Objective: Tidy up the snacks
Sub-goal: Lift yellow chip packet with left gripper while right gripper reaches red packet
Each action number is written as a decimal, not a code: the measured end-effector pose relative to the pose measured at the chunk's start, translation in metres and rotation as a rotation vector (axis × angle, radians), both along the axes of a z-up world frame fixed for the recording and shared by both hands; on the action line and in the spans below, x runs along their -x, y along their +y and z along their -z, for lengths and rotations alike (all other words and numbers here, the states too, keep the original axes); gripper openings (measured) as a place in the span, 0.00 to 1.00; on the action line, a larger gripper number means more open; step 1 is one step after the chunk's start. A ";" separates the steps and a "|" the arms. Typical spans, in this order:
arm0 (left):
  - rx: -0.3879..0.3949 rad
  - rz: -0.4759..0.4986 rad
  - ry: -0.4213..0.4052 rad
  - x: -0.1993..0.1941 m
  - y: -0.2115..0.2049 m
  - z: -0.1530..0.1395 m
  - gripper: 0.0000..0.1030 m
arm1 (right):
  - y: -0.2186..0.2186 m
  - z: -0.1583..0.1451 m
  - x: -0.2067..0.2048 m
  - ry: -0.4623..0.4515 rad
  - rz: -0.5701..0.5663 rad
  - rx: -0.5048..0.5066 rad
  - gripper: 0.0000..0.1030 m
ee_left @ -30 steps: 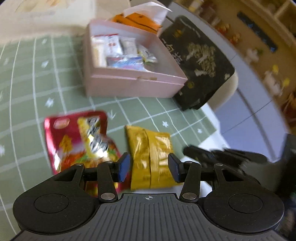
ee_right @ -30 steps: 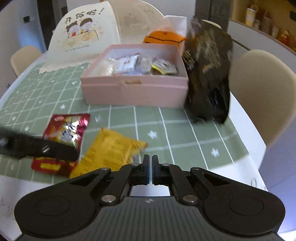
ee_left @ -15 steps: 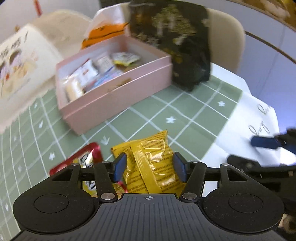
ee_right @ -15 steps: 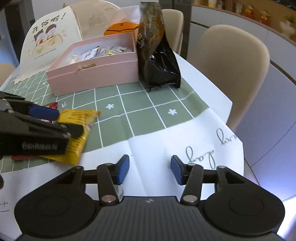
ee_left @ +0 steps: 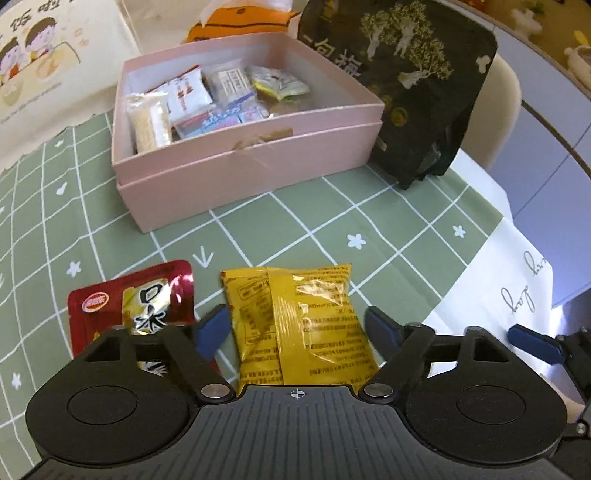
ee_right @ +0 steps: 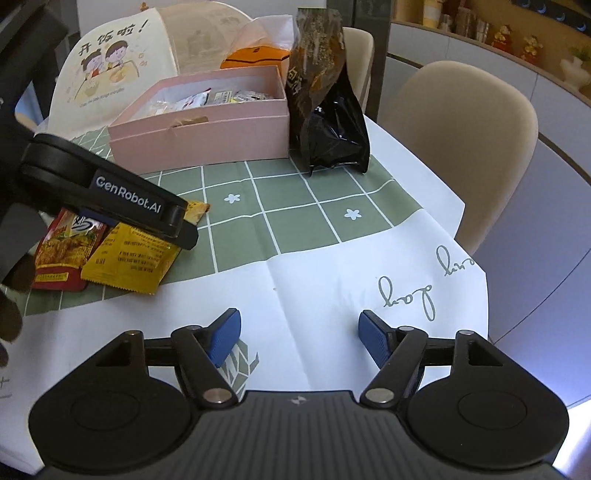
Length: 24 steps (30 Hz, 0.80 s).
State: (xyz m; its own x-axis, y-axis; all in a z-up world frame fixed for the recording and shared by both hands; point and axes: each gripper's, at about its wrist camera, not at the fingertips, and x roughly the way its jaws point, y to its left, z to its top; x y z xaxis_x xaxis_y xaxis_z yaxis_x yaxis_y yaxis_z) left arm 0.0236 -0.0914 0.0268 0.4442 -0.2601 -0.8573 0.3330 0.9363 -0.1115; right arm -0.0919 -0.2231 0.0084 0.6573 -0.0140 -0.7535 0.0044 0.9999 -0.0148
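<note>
Left gripper (ee_left: pixel 297 326) spread wide – the yellow snack packet (ee_left: pixel 295 321) lies between its fingers, red packet (ee_left: pixel 136 306) just left; right gripper (ee_right: pixel 299 338) wide, holding nothing

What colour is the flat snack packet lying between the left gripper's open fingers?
Yellow, with a clear glossy seam strip: the flat yellow snack packet shows best in the left wrist view.

A: Surface? B: Table under a green grid tablecloth (ee_left: pixel 388 221) with white stars and a white border carrying script lettering.
A: Seating? B: One beige chair (ee_right: pixel 461 122) at the table's right edge, a second beige chair (ee_right: pixel 360 55) farther back.
A: Beyond? B: Pale cabinet fronts (ee_right: pixel 461 55); wooden shelf (ee_right: pixel 517 22) holding small figurines.
</note>
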 end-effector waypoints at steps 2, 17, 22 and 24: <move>0.055 -0.006 0.004 0.004 0.010 -0.004 0.60 | 0.002 -0.003 -0.002 -0.008 -0.009 0.021 0.69; 0.277 -0.466 -0.069 0.058 0.194 -0.035 0.44 | 0.114 -0.031 -0.071 -0.090 -0.362 0.053 0.69; 0.286 -0.484 0.003 0.063 0.209 -0.016 0.43 | 0.132 -0.017 -0.081 -0.056 -0.415 0.091 0.69; 0.269 -0.465 -0.002 0.062 0.205 -0.014 0.43 | 0.133 -0.013 -0.079 -0.070 -0.410 0.143 0.70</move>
